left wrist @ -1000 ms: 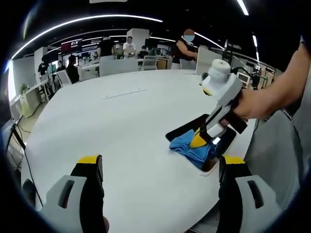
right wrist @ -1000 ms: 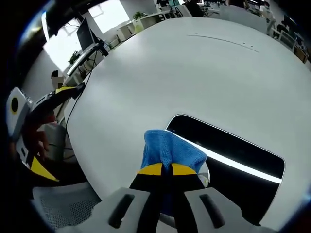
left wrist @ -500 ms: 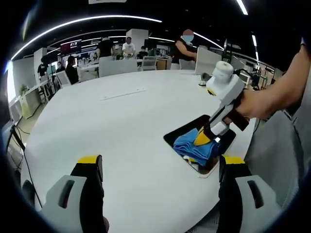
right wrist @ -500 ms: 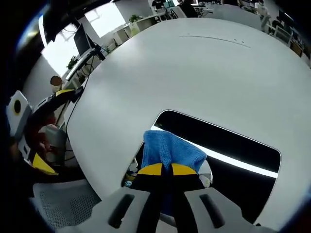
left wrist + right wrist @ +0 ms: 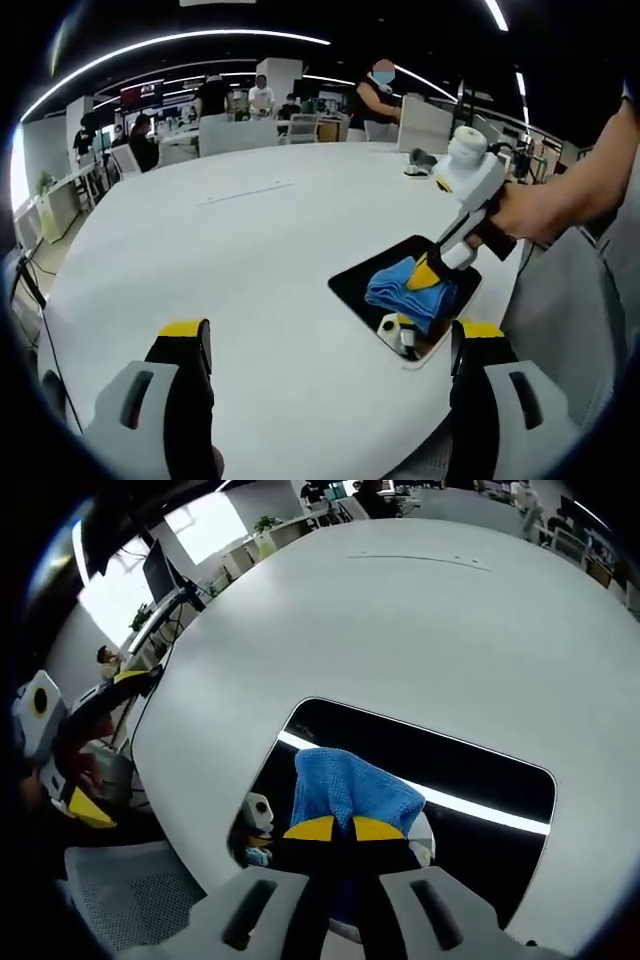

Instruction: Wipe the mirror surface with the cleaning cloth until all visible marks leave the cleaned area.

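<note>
The blue cleaning cloth (image 5: 352, 792) has travelled from the near end of the mirror (image 5: 470, 772) toward its middle, so dark glass that was covered a second ago now shows on the near side of the cloth. The right gripper (image 5: 334, 829) has its yellow-tipped jaws pressed together on a fold of the cloth, and the bunched fabric rests on the mirror's surface. The mirror lies flat on the round white table (image 5: 420, 620), close to the table's edge nearest the person, and reflects a bright strip of ceiling light and a small image of the gripper.

In the left gripper view the right gripper (image 5: 428, 273) comes down onto the mirror (image 5: 362, 284) from the far right, held in a person's hand (image 5: 535, 212), with the cloth (image 5: 402, 290) under its tips. The left gripper (image 5: 330, 345) hovers over the table (image 5: 220, 260) to the left of the mirror, well apart from it, its jaws spread wide with nothing between them.

Beyond the mirror, on the far side of the table, a few people (image 5: 262, 98) stand among office desks.
</note>
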`<state>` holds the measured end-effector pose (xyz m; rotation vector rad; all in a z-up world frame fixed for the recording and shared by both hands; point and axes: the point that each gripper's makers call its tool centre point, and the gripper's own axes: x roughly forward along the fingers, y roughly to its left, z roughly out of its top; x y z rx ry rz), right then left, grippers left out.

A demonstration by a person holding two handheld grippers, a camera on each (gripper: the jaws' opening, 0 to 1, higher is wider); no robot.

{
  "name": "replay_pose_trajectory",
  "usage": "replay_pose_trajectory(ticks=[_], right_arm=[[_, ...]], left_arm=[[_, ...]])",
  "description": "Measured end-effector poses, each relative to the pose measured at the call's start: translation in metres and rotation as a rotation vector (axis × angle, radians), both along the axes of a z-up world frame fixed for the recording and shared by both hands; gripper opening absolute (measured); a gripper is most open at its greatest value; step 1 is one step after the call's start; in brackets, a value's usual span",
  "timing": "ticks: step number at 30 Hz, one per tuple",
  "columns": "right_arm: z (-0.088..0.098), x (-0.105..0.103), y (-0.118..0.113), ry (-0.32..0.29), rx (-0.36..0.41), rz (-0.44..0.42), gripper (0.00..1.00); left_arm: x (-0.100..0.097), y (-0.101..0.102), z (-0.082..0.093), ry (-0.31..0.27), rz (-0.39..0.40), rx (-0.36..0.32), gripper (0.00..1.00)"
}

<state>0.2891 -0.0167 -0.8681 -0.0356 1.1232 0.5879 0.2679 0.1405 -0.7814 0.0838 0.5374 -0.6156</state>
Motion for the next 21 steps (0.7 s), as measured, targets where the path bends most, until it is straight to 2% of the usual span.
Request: replay_pose_trajectory(ticks=[11,21], right_arm=[[0.0,0.002,-0.026,0.005,-0.003,-0.039,0.0],[0.0,0.003,-0.04,0.004,0.008,-0.075,0.0]], left_arm=[[0.0,-0.004,-0.001,0.006,-0.013,-0.007,0.99],[-0.002,-0.009,-0.002,0.006,-0.037,-0.006,0.99]])
